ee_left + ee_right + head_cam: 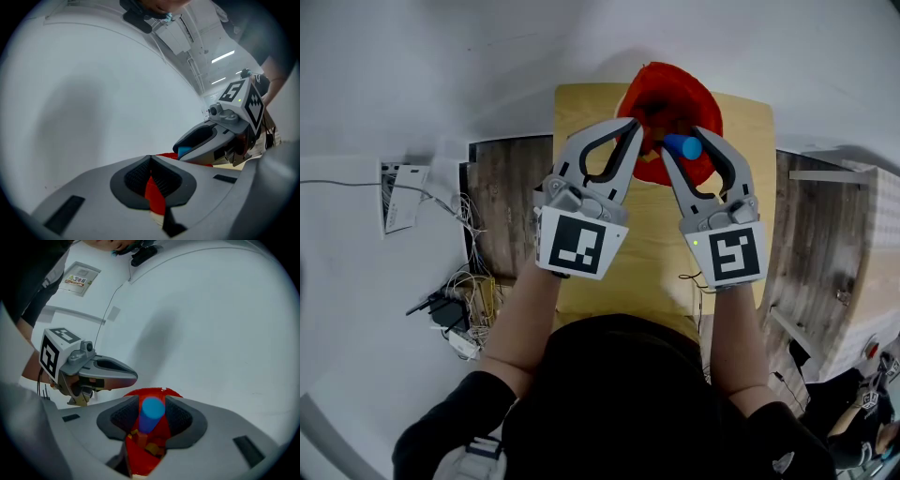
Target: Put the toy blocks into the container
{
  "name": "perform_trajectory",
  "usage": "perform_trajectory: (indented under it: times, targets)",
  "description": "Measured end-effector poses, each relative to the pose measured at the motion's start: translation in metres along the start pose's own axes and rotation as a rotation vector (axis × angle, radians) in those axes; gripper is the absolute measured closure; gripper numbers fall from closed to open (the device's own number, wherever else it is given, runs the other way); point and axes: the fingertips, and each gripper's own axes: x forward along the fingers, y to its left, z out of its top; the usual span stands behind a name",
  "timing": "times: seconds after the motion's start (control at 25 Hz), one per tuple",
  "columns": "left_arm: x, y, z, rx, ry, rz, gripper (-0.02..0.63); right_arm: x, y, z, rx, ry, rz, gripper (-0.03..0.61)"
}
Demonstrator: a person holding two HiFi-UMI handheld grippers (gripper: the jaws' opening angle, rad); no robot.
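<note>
A red container (pixel 670 94) stands at the far end of the light wooden table (pixel 647 253). My right gripper (pixel 684 141) hangs over it, shut on a blue cylinder block (pixel 683 146). In the right gripper view the blue cylinder block (pixel 151 414) sits tilted between the dark pads, above the red container (pixel 157 451), where small wooden blocks (pixel 140 439) lie inside. My left gripper (pixel 635 125) is just left of it over the container's rim, its tips together and nothing between them. The left gripper view shows only red (pixel 154 194) through the slot below its tips.
A white wall stands right behind the table. Left of the table on the floor lie a bundle of cables and a power strip (pixel 459 300). Wood-patterned panels (pixel 825 244) flank the table on both sides. A person's dark top fills the lower head view.
</note>
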Motion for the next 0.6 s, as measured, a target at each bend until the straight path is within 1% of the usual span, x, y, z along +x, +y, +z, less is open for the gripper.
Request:
perform_trajectory:
  times: [0.12, 0.4, 0.48, 0.52, 0.56, 0.6]
  targets:
    - [0.000, -0.001, -0.001, -0.003, 0.003, -0.003, 0.604, 0.000, -0.001, 0.003, 0.015, -0.014, -0.006, 0.396]
    - [-0.006, -0.002, -0.003, -0.007, 0.005, 0.000, 0.604, -0.004, 0.000, 0.000, 0.019, -0.022, -0.007, 0.396]
    - [-0.007, -0.003, -0.004, -0.008, 0.010, 0.000, 0.604, -0.007, -0.001, 0.002, 0.015, -0.038, -0.032, 0.396]
    - [-0.008, -0.003, -0.004, -0.008, 0.013, -0.001, 0.604, -0.011, -0.003, 0.004, 0.014, -0.053, -0.058, 0.409]
    - [-0.008, -0.004, -0.004, -0.007, 0.014, -0.003, 0.604, -0.014, -0.006, 0.006, 0.014, -0.066, -0.081, 0.534]
    - [-0.008, -0.005, -0.004, -0.006, 0.014, -0.006, 0.604, -0.017, -0.008, 0.007, 0.015, -0.072, -0.093, 0.551]
